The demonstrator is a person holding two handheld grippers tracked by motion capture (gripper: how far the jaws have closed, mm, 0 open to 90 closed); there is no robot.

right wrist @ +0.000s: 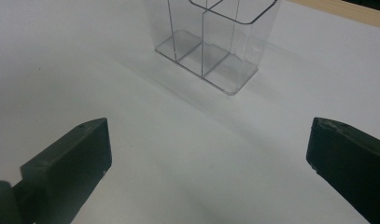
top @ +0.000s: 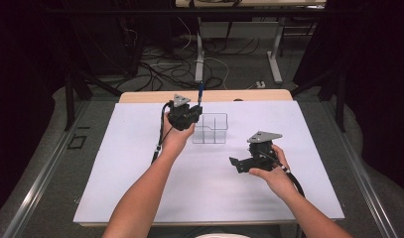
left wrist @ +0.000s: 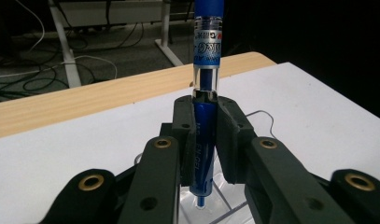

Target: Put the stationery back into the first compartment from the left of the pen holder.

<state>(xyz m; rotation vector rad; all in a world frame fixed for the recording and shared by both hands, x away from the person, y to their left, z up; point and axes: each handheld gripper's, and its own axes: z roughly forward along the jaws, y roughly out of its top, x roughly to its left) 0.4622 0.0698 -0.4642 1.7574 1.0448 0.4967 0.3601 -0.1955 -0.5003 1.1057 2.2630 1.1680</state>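
Left gripper pinches a blue pen upright between its jaws, the pads pressing on the pen's lower barrel with the tip pointing down and the clear upper section rising above them. Just under the tip sits a clear plastic organizer, divided by thin walls into open-topped compartments; which compartment the pen hangs over I cannot tell. The pen looks light and stiff, with a smooth, somewhat slippery barrel, so a grip low on the thicker blue section seems right, since it keeps the tip steady and leaves the jaws free of the organizer's rim. The organizer itself looks light and easily nudged, and its thin walls would likely tip or slide if the pen struck them sideways. Farther out, the right gripper is held near the front of the table, well apart from the organizer, its jaws spread wide with nothing between them. Everything rests on a white sheet covering the wooden table.
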